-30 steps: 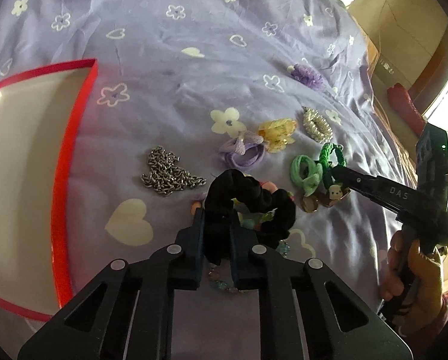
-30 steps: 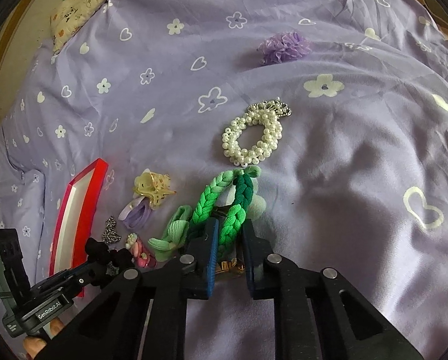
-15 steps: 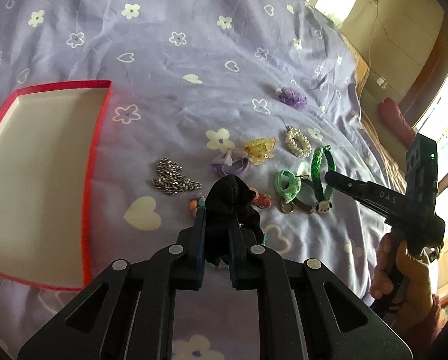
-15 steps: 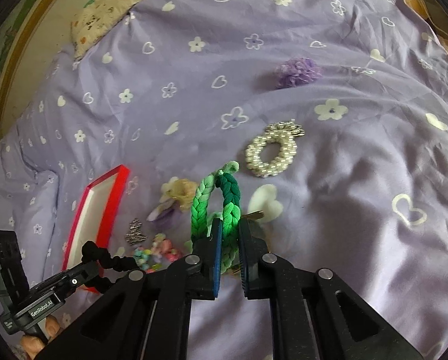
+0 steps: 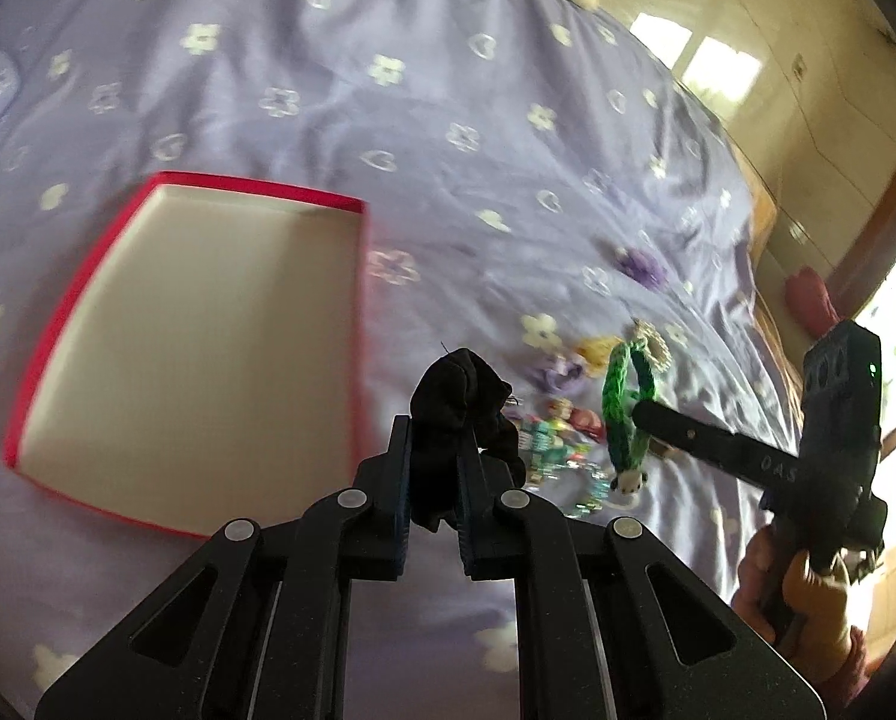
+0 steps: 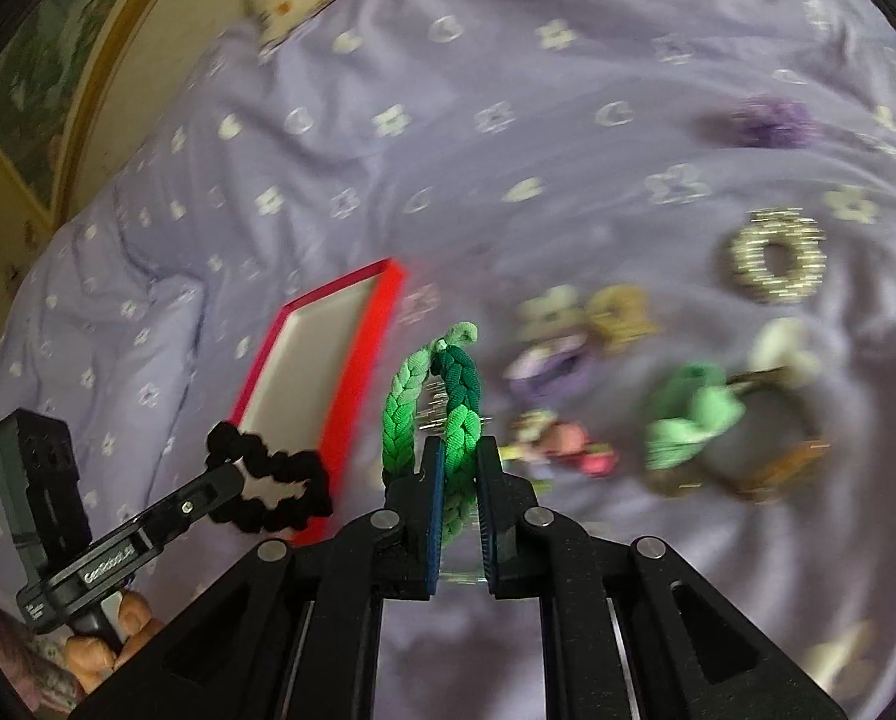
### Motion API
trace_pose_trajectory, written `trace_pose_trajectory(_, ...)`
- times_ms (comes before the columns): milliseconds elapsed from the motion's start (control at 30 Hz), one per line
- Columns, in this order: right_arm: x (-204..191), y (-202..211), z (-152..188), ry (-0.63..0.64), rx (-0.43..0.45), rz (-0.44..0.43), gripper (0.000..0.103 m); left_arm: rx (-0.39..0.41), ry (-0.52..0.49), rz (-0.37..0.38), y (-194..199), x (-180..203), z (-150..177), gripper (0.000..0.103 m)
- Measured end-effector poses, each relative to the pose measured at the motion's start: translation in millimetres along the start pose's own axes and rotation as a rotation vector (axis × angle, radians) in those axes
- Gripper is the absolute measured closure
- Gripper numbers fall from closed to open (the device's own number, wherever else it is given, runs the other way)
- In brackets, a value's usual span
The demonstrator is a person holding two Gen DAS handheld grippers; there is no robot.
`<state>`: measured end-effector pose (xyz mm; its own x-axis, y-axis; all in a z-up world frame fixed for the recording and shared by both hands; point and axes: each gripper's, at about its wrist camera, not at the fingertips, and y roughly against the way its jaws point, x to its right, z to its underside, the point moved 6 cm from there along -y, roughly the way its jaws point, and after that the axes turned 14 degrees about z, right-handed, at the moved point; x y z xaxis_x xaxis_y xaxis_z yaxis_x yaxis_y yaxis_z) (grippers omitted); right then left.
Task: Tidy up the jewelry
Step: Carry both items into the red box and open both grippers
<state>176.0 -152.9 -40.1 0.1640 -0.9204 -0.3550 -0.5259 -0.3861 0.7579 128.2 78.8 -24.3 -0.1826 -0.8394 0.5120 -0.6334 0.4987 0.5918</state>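
Two grippers are hanging above a purple bedspread (image 5: 340, 120), each carrying one piece. In the left wrist view, the left gripper (image 5: 435, 474) is pinching a black scrunchie (image 5: 457, 396), its jaws pressed close on the bunched cloth, which is sticking up beyond the fingertips, clear of the bed. Just to its left a red box (image 5: 361, 324) is lying flat and open, its pale floor showing nothing inside. The right gripper (image 5: 643, 417) is reaching in from the right of that view, held by a hand (image 5: 808, 606) low at the edge, with a green braid (image 5: 625, 402) dangling from its tip, a small pale charm at the braid's lower end. In the right wrist view, the right gripper (image 6: 457, 480) is clamping the braid (image 6: 457, 396) between nearly closed jaws, and the loop is standing upright ahead of the fingertips, one side light green, the other dark. The box (image 6: 352, 372) is sitting behind and left of the braid, and the scrunchie (image 6: 268, 480) is hanging in a loop from the left gripper (image 6: 232, 477) in front of the box's near corner. Loose pieces are lying to the right on the bedspread (image 6: 508, 60): a pearl ring (image 6: 775, 258), a purple puff (image 6: 772, 120), a green tie (image 6: 688, 414), a yellow clip (image 6: 619, 315) and a lilac tie (image 6: 547, 366), all blurred.
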Motion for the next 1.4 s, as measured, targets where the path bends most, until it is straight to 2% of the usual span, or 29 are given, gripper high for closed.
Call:
trace_pose_trajectory(333, -106, -31, 16, 0.148, -0.069, -0.113, 0.093, 0.078, 0.093, -0.095, 42, -70, -12, 0.093)
trace_pose_trajectory(500, -148, -59, 25, 0.213, -0.116, -0.137, 0.093, 0.080, 0.134, -0.149, 47, -106, -13, 0.093)
trace_pose_trajectory(833, -175, -115, 42, 0.293, -0.219, -0.090, 0.093, 0.010, 0.219, -0.228, 31, -162, -3, 0.093)
trace_pose_trajectory(1067, -183, -131, 49, 0.356, -0.254, -0.047, 0.093, -0.015, 0.222, -0.271, 27, -170, 5, 0.092)
trace_pose_trajectory(1233, -185, -131, 47, 0.388, -0.246, -0.031, 0.089, -0.030, 0.221, -0.309, 27, -173, 9, 0.090)
trace_pose_trajectory(1300, -184, -131, 47, 0.388, -0.242, -0.025, 0.087, -0.030, 0.226, -0.312, 28, -173, 9, 0.085)
trace_pose_trajectory(1367, -180, -129, 45, 0.370, -0.241, -0.027, 0.083, -0.025, 0.232, -0.317, 31, -171, 8, 0.073)
trace_pose_trajectory(1400, -181, -129, 44, 0.363, -0.240, -0.030, 0.075, -0.021, 0.231, -0.323, 33, -169, 9, 0.062)
